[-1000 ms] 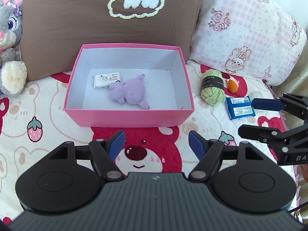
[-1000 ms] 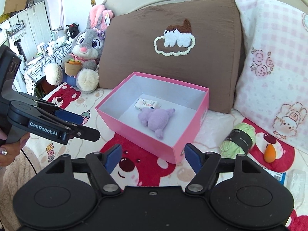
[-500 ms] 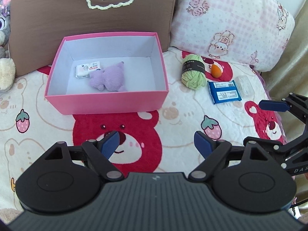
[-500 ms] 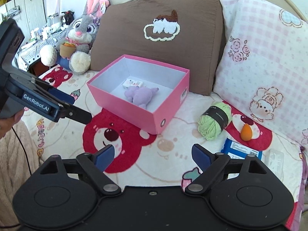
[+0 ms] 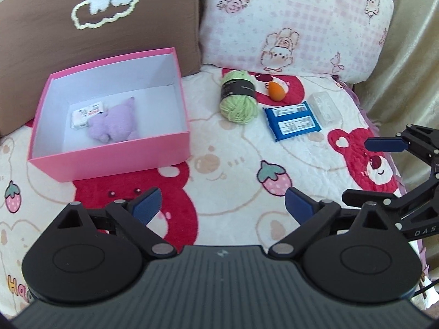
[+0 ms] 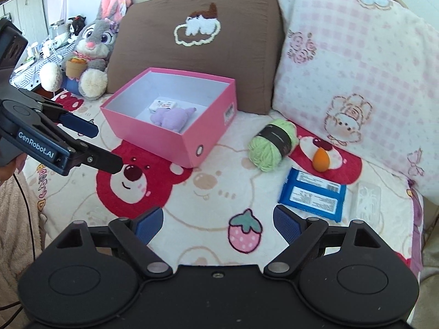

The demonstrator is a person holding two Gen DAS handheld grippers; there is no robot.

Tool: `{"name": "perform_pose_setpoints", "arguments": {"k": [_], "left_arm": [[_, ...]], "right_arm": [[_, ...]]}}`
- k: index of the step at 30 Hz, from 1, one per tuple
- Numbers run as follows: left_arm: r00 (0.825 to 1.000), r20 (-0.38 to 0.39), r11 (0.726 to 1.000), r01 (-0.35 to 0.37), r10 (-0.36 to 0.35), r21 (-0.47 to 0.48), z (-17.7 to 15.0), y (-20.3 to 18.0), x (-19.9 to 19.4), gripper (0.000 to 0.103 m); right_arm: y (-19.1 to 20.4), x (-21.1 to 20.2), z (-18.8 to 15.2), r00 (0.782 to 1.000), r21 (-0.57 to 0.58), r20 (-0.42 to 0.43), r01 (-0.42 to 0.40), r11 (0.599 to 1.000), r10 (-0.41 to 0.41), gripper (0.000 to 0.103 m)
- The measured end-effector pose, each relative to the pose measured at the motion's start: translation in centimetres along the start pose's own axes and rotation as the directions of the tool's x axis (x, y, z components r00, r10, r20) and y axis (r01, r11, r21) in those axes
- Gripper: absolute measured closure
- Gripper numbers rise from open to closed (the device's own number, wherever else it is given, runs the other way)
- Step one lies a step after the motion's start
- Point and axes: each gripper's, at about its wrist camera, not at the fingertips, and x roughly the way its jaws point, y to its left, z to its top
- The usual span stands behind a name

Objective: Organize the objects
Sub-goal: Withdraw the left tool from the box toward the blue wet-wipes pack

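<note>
Ahead and to the left of the left gripper (image 5: 222, 207), the pink box (image 5: 115, 155) holds a purple plush toy (image 5: 115, 122) and a small white packet (image 5: 87, 111). Ahead and right lie the green yarn ball (image 5: 239, 97), orange sponge egg (image 5: 275, 91), blue wipes pack (image 5: 293, 120) and clear case (image 5: 325, 107). The yarn looks light and squashy, best pinched across its black band; the pack looks floppy and slick. The left gripper's jaws have just been opening and hold nothing. The right gripper (image 6: 218, 224) is spread wide and empty, the pack just ahead and right of it.
</note>
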Motion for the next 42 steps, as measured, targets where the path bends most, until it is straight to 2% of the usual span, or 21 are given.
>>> {"name": "perform_pose_setpoints", "arguments": {"k": [11,17,20,25,27,29,33,37,42], "left_arm": [[0.994,-0.016,0.994,0.104,-0.105,-0.042,1.3,-2.9,3.3,0.005],[0.999,0.006,0.999,0.05,-0.05,0.003,1.9,-5.2,5.2,0.005],[1.0,0.023,0.999,-0.012,0.012,0.03,2.1,-6.3,6.2,0.005],[1.0,-0.006,1.0,0.009,-0.009,-0.007,2.7,-6.6,8.1,0.005],[1.0,0.002,1.0,0.013,-0.013,-0.002,3.0,-6.7,8.9,0.005],[0.999,0.036,1.0,0.014,-0.014,-0.001,3.1,-6.9,9.8,0.005],[0.993,0.109,0.999,-0.037,0.034,0.019,3.3,-7.4,11.5,0.005],[0.992,0.124,1.0,-0.001,0.002,-0.012,3.4,-7.3,13.7,0.005],[0.998,0.063,0.998,0.027,-0.024,-0.049,3.2,-7.2,17.2,0.006]], "right_arm": [[-3.3,-0.6,-2.3,0.997,0.052,0.072,0.032,0.998,-0.036,0.013],[-4.8,-0.7,-3.2,0.987,0.03,0.151,0.054,0.998,-0.058,0.013],[-5.7,-0.1,-3.3,0.992,0.031,0.122,0.019,0.999,-0.023,0.012],[-8.0,1.2,-3.5,0.997,0.144,0.079,0.014,0.99,-0.025,0.01],[-8.3,2.0,-3.6,0.996,0.115,0.066,0.048,0.992,-0.056,0.01],[-8.6,2.8,-3.5,0.994,0.081,0.061,0.082,0.993,-0.087,0.01],[-9.6,4.9,-3.4,0.995,0.07,0.028,0.089,0.994,-0.091,0.01],[-11.1,7.1,-3.7,0.996,0.123,0.017,0.085,0.989,-0.088,0.01],[-12.5,9.1,-4.1,0.994,0.159,0.048,0.089,0.983,-0.098,0.01]]}}
